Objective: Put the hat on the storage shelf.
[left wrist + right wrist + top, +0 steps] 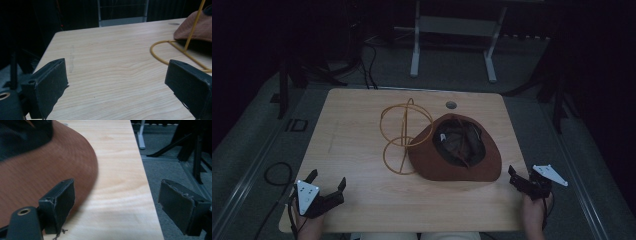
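Looking down from the high view, I see my wooden table with a brown hat lying upside down on it, a bit to the right of the middle. The dark inside of the hat faces up. A yellow wire stand made of rings sits just beside the hat on its left, and it looks like it touches the hat's brim. My left gripper is at the near left corner of the table, well apart from the hat. Its jaws are wide apart and hold nothing. My right gripper is at the near right edge, close to the hat's brim but not touching it. Its jaws are apart too.

In my left gripper view, my two black jaws stand far from each other with bare table between them. The left gripper is empty. The yellow wire stand is up at the right, and a bit of the brown hat shows behind it.

In my right gripper view, my jaws are wide apart as well. The right gripper holds nothing. The brown hat is at the left, and its brim comes close to my left jaw. I cannot tell if that jaw touches it. The other jaw hangs out past the table edge, over the grey floor.
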Demonstrator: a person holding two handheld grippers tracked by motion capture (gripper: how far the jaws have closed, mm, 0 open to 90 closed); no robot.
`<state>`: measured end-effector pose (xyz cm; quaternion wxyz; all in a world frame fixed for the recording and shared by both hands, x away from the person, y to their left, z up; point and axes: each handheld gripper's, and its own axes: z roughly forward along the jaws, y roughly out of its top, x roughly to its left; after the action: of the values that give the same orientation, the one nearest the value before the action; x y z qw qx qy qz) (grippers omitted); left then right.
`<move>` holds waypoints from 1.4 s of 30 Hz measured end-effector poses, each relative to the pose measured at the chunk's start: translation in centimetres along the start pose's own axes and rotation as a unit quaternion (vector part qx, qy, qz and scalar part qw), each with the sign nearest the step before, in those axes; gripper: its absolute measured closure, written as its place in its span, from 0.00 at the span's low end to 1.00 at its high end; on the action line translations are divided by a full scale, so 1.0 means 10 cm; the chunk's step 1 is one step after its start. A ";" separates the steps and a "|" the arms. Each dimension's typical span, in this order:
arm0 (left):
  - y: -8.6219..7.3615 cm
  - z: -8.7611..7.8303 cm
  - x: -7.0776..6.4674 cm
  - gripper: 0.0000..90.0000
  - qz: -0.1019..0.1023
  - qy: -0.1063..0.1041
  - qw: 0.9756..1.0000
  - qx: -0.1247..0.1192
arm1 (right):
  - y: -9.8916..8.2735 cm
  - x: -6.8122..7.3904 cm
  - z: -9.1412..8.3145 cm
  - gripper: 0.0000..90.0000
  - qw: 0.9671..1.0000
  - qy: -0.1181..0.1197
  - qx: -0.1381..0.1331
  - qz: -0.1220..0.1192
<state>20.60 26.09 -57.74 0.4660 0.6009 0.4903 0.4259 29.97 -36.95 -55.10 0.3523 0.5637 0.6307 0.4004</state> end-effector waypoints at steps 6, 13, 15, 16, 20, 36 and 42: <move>0.04 -0.02 -0.07 0.03 0.018 0.014 1.000 0.000 | 0.27 0.12 0.00 0.16 0.999 0.031 0.004 -0.019; 0.06 -0.03 -0.11 0.03 0.002 -0.012 1.000 0.002 | 0.50 0.23 0.13 0.16 0.998 0.057 0.018 -0.035; 0.06 -0.03 -0.10 0.03 -0.013 -0.032 0.999 0.006 | 0.59 0.27 0.18 0.15 0.997 0.067 0.015 -0.038; 0.06 -0.02 -0.10 0.03 -0.016 -0.034 0.999 0.010 | 0.62 0.28 0.19 0.15 0.997 0.066 0.015 -0.043; 0.06 -0.01 -0.09 0.03 -0.024 -0.039 0.999 0.019 | 0.70 0.33 0.24 0.15 0.996 0.070 0.014 -0.050; 0.12 -0.06 -0.15 0.04 0.004 0.016 0.999 0.035 | 1.01 0.61 0.66 0.15 0.991 0.109 0.044 -0.069; 0.16 -0.13 -0.21 0.04 0.034 0.003 0.999 0.009 | 1.06 0.74 0.85 0.16 0.987 0.125 0.069 -0.076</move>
<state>19.36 24.08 -56.02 0.4446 0.6199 0.4750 0.4387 41.27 -28.27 -49.18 0.2604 0.4821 0.7370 0.3956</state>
